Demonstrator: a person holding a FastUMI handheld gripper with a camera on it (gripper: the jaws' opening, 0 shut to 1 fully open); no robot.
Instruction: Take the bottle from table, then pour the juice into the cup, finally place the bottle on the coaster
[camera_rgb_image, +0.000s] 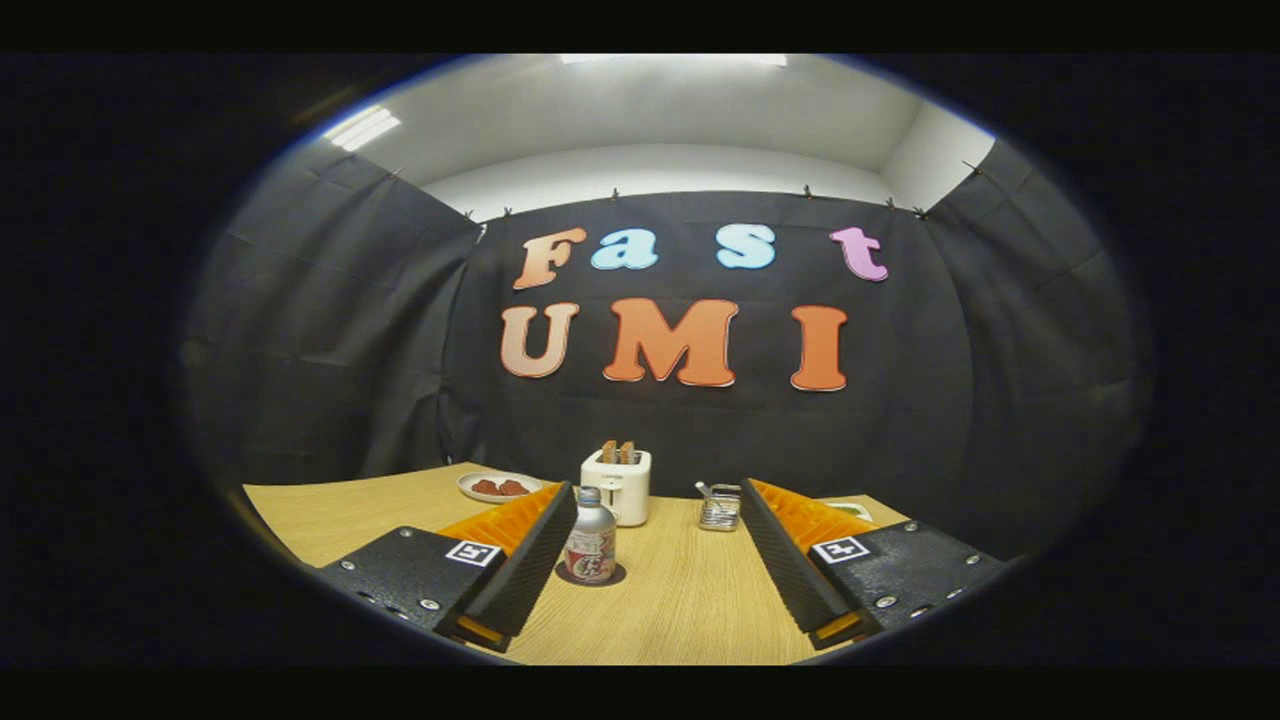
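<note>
Bottle (590, 535) is standing upright on a dark round coaster (590, 575) on the wooden table (690, 600), just ahead of the gripper (660, 520), beside its left finger. The fingers are spreading wide and holding nothing. The bottle is sitting where the task wants it. A toaster (618, 483), a plate (497, 487) and a small glass cup (720, 508) are sitting beyond.

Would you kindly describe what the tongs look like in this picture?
The tongs are two long, wedge-shaped fingers with finely ribbed inner faces. Each sits on a flat dark plate with small round screws, and each plate carries a square black-and-white marker. No cables are in sight.
</note>
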